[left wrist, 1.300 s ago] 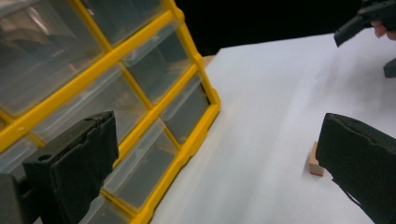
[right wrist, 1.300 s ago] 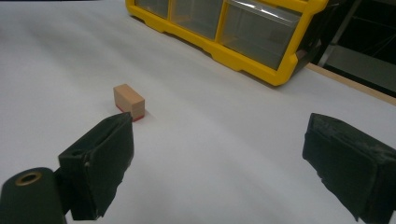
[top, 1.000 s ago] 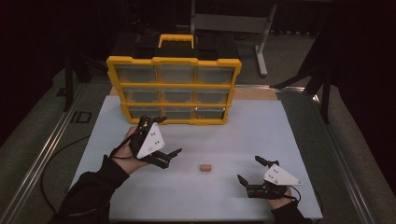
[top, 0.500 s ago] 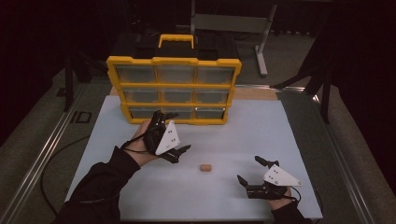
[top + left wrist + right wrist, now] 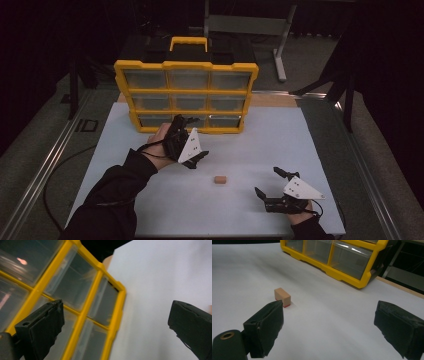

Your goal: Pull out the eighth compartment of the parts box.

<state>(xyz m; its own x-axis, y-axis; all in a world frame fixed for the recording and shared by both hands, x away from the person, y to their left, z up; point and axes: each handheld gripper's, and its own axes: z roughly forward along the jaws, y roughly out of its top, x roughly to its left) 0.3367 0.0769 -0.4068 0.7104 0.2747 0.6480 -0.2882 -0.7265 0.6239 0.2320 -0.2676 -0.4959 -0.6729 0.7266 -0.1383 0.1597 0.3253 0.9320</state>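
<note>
The left gripper (image 5: pixel 191 141) is hovering at the front of the yellow drawer organizer (image 5: pixel 186 96), which is standing upright at the far side of the white table (image 5: pixel 310 150), and its jaws are gaping wide with nothing between them; in the left gripper view the clear drawers (image 5: pixel 75 282) are lying just ahead and to the left of the jaws, tilted across the frame by the turn of the hand, so the bottom row is what is sitting nearest this claw. Further right, the small tan block (image 5: pixel 220 179) is lying alone on the table, well apart from the organizer, its long axis running roughly left to right. The right gripper (image 5: pixel 274 189) is resting near the front right corner, jaws spread wide and empty, with the block just ahead of its left jaw, making it the nearer hand to the block. Compared with a second ago, the left gripper has been travelling away from the near left toward the organizer, while the right gripper and block are staying put
</note>
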